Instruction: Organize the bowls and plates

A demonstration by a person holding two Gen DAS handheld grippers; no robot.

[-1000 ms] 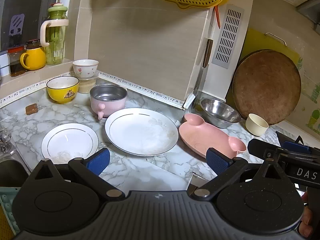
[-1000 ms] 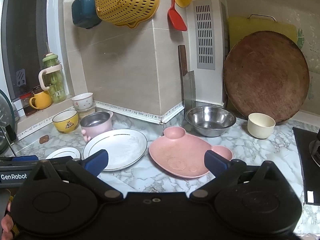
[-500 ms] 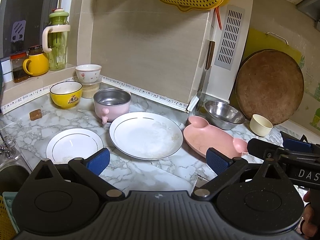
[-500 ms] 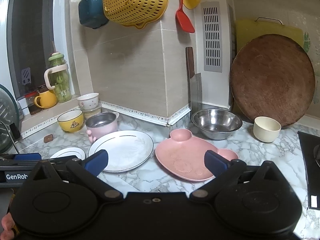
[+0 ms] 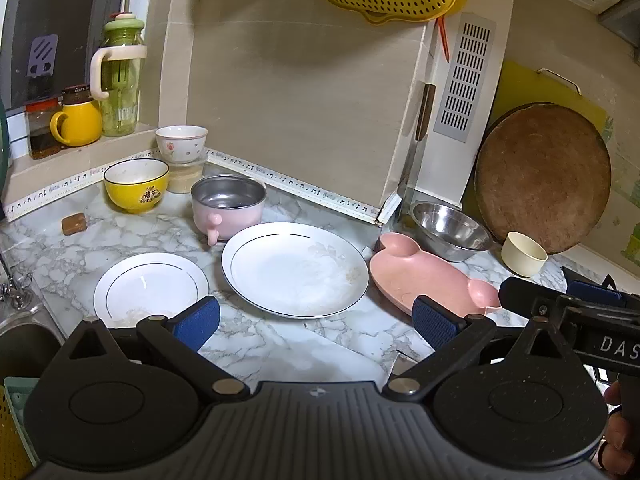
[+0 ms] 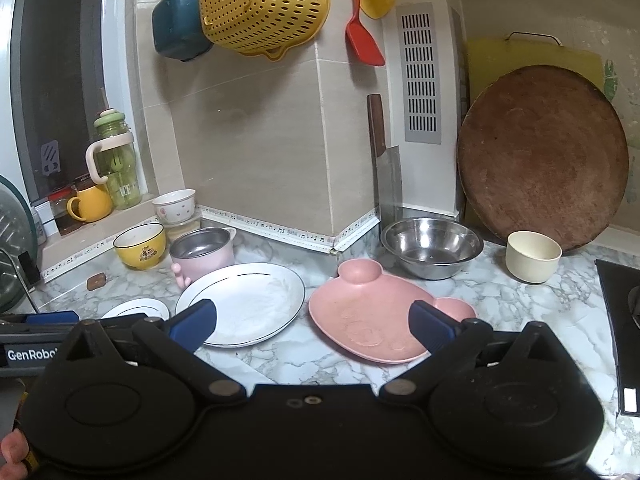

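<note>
Left tongs (image 5: 316, 316) and right tongs (image 6: 312, 320) both spread, empty, hovering. Large white plate (image 5: 295, 269) just ahead of left; small white plate (image 5: 151, 289) left of it; pink plate (image 6: 386, 318) between right's jaws. Nothing stacked; bowls scattered behind. Task barely begun.

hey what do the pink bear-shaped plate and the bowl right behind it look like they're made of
Pink bear-shaped plate: probably plastic or a similar moulded composite; matte, even colour, no sharp reflections, soft rounded rim. Bowl: most likely stainless steel; silvery, thin rim, mirror-like glints and dark reflections inside.
</note>
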